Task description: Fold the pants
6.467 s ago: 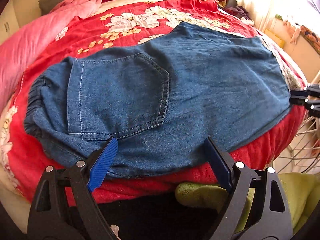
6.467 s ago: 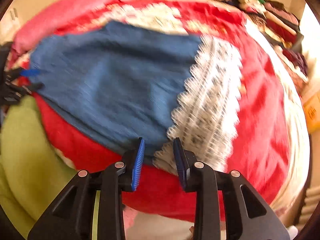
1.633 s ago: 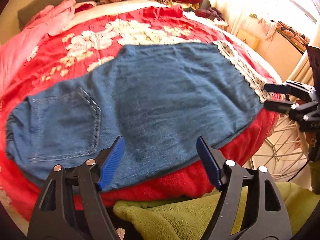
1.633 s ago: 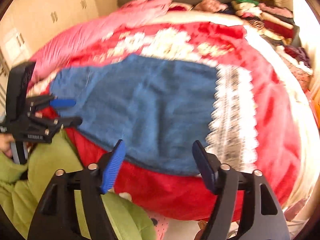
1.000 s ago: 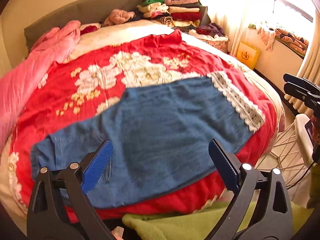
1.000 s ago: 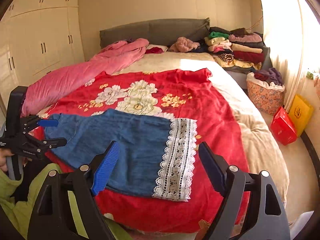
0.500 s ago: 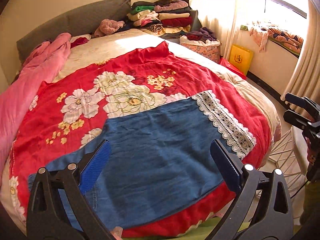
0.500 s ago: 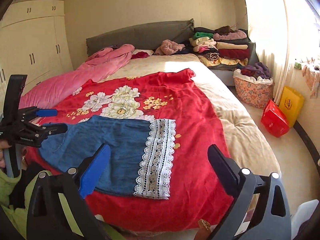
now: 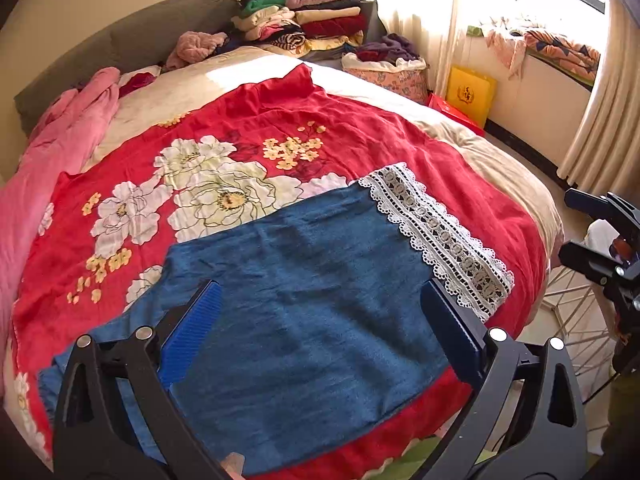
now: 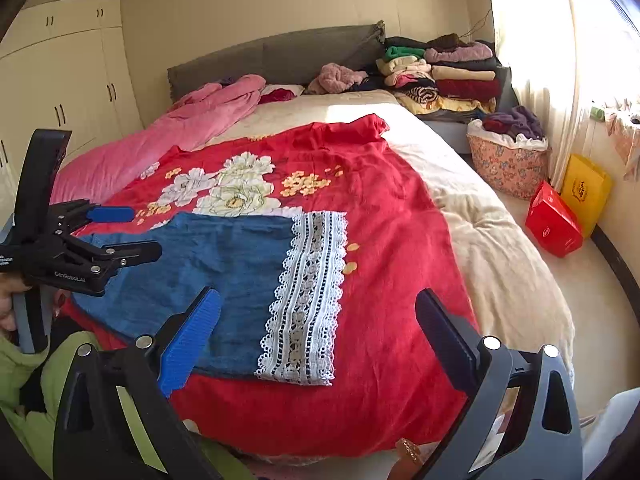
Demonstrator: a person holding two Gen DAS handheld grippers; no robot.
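Fingers of the left gripper and the right gripper stand spread wide with nothing between them, the right pair having just been opening, and both hang above the near edge of the bed. Closing on the soft denim from here could, I judge, catch only the top layer or snag the red floral blanket beneath, dragging the fold askew. The pants lie flat on that blanket, doubled leg over leg, blue denim with a white lace cuff at the right-hand end, lightly creased.
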